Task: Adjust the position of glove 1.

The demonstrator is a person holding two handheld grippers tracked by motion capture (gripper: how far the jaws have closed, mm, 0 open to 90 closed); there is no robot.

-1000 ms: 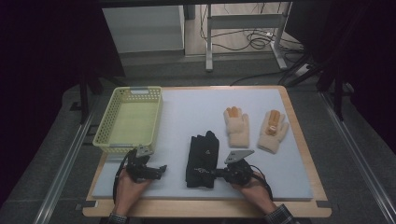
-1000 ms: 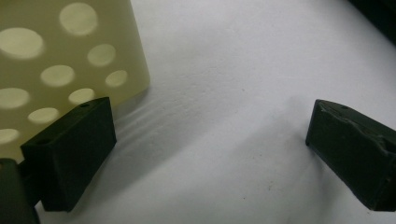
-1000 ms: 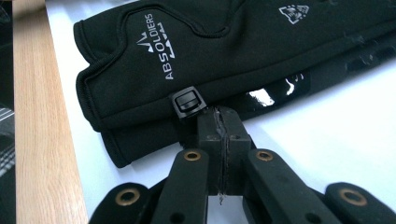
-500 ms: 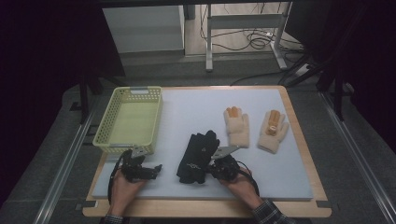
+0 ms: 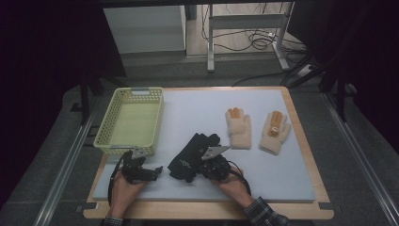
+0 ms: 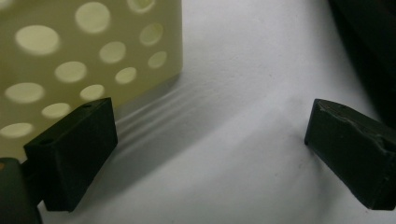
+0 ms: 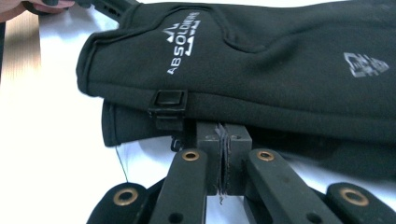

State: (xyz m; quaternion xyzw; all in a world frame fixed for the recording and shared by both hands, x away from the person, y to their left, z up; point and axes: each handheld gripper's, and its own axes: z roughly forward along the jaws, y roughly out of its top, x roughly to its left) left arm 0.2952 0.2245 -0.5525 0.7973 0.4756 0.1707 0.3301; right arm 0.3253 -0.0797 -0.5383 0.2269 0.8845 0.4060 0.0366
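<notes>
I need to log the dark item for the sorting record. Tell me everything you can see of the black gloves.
The black gloves are a pair stacked one on the other, of smooth, soft-looking fabric, with white ABSOLDIERS lettering, a grey printed emblem and a small black clip at the cuff edge. They lie flat on the white mat, between the yellow basket and the cream gloves. The right hand-held gripper is shut on their edge.

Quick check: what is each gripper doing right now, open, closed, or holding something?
Left gripper: open, nothing between the jaws, beside the basket.
Right gripper: shut, jaws pinching the edge of the black gloves.
</notes>
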